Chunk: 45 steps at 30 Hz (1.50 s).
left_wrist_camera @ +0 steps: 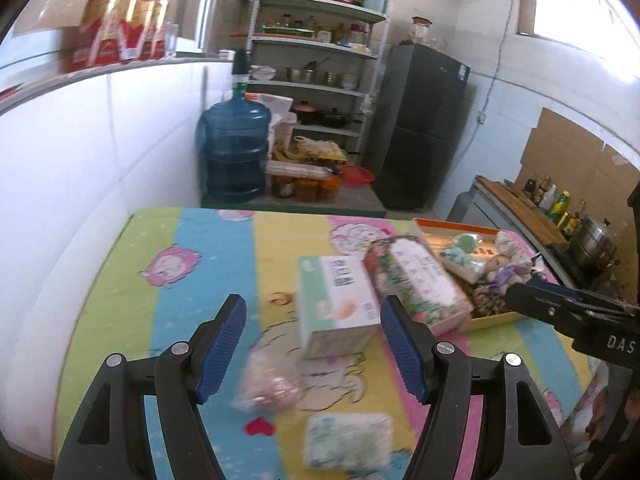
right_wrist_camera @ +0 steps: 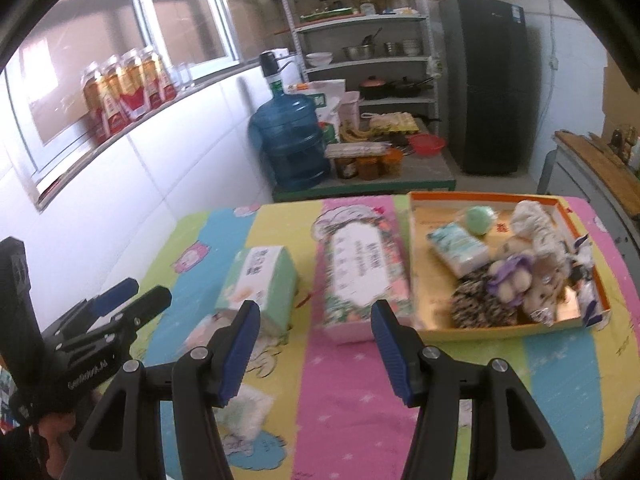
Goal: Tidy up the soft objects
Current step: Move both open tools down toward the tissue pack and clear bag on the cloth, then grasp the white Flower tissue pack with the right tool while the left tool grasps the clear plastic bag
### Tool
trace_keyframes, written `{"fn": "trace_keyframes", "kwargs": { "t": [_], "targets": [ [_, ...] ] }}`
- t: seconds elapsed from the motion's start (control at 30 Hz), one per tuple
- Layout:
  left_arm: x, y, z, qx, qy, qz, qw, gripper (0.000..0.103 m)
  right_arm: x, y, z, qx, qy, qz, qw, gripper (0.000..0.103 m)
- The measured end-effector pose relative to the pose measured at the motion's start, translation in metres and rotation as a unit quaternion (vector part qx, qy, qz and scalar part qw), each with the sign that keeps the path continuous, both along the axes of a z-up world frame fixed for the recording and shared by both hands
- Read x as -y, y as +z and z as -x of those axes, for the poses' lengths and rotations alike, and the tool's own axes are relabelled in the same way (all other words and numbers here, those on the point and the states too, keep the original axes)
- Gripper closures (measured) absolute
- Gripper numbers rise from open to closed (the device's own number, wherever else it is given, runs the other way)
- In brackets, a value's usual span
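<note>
Both grippers' jaws gape empty; only the left wrist view shows a pink bag (left_wrist_camera: 267, 386).

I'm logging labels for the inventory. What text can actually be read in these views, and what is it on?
"DAS": right hand-held gripper body, cut off by the frame edge.
Left hand-held gripper body lettering: too blurred.
Green tissue box: print and barcode, blurred.
Floral tissue pack: blurred.
Fridge sticker: too small.

The counter (right_wrist_camera: 344, 420), under a pastel striped cartoon cloth, carries a pale green tissue box (right_wrist_camera: 260, 284), a floral tissue pack (right_wrist_camera: 366, 276) beside it, a shallow orange cardboard tray (right_wrist_camera: 500, 330), a pink bagged bundle (left_wrist_camera: 268, 386) and a small white-green tissue packet (left_wrist_camera: 348, 442).
</note>
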<state>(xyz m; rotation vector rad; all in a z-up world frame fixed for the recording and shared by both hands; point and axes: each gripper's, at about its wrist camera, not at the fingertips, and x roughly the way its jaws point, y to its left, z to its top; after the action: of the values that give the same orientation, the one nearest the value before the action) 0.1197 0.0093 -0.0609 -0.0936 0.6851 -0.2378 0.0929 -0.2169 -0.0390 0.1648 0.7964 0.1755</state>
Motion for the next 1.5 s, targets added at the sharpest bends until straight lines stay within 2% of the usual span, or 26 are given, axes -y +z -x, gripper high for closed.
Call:
{"fn": "trace_keyframes", "kwargs": {
  "t": [0.17, 0.27, 0.33, 0.4, 0.5, 0.7, 0.9, 1.0, 1.07, 1.13, 1.23, 1.33, 1.5],
  "targets": [
    [-0.030, -0.010, 0.004, -0.002, 0.006, -0.006, 1.0000, 0.032, -0.028, -0.017, 0.005, -0.016, 0.038, -0.011, 0.999, 0.045],
    [-0.047, -0.019, 0.008, -0.007, 0.010, -0.010, 0.9999, 0.032, -0.047, -0.034, 0.005, -0.027, 0.090, -0.015, 0.995, 0.045],
    [-0.058, -0.026, 0.011, -0.013, 0.017, -0.014, 0.9997, 0.032, -0.062, -0.047, 0.002, -0.037, 0.149, -0.010, 0.988, 0.043],
    [-0.067, -0.031, 0.015, -0.018, 0.021, -0.014, 0.9995, 0.032, -0.078, -0.060, 0.000, -0.045, 0.209, 0.009, 0.977, 0.029],
    [-0.077, -0.038, 0.019, -0.023, 0.030, -0.015, 0.9992, 0.032, -0.100, -0.077, 0.000, -0.038, 0.292, 0.060, 0.954, 0.028],
    [-0.090, -0.047, 0.024, -0.035, 0.047, -0.007, 0.9983, 0.032, -0.127, -0.102, -0.006, -0.054, 0.399, 0.115, 0.908, 0.028],
    [-0.091, -0.054, 0.024, -0.043, 0.060, -0.002, 0.9973, 0.032, -0.141, -0.127, -0.009, -0.080, 0.448, 0.161, 0.876, 0.028],
    [-0.085, -0.056, 0.021, -0.047, 0.049, -0.002, 0.9977, 0.032, -0.146, -0.137, -0.009, -0.089, 0.454, 0.182, 0.867, 0.028],
    [-0.079, -0.059, 0.017, -0.051, 0.033, -0.001, 0.9981, 0.032, -0.147, -0.144, -0.009, -0.106, 0.448, 0.186, 0.868, 0.028],
    [-0.070, -0.062, 0.011, -0.059, 0.005, 0.003, 0.9982, 0.032, -0.146, -0.143, -0.010, -0.109, 0.432, 0.180, 0.877, 0.029],
    [-0.058, -0.068, 0.000, -0.069, -0.029, 0.002, 0.9972, 0.032, -0.140, -0.141, -0.012, -0.120, 0.376, 0.159, 0.905, 0.044],
    [-0.048, -0.074, -0.009, -0.075, -0.050, 0.002, 0.9959, 0.032, -0.130, -0.139, -0.011, -0.128, 0.345, 0.123, 0.922, 0.047],
    [-0.033, -0.090, -0.025, -0.094, -0.078, -0.011, 0.9925, 0.032, -0.117, -0.139, 0.011, -0.120, 0.313, 0.118, 0.935, 0.048]
  ]
}}
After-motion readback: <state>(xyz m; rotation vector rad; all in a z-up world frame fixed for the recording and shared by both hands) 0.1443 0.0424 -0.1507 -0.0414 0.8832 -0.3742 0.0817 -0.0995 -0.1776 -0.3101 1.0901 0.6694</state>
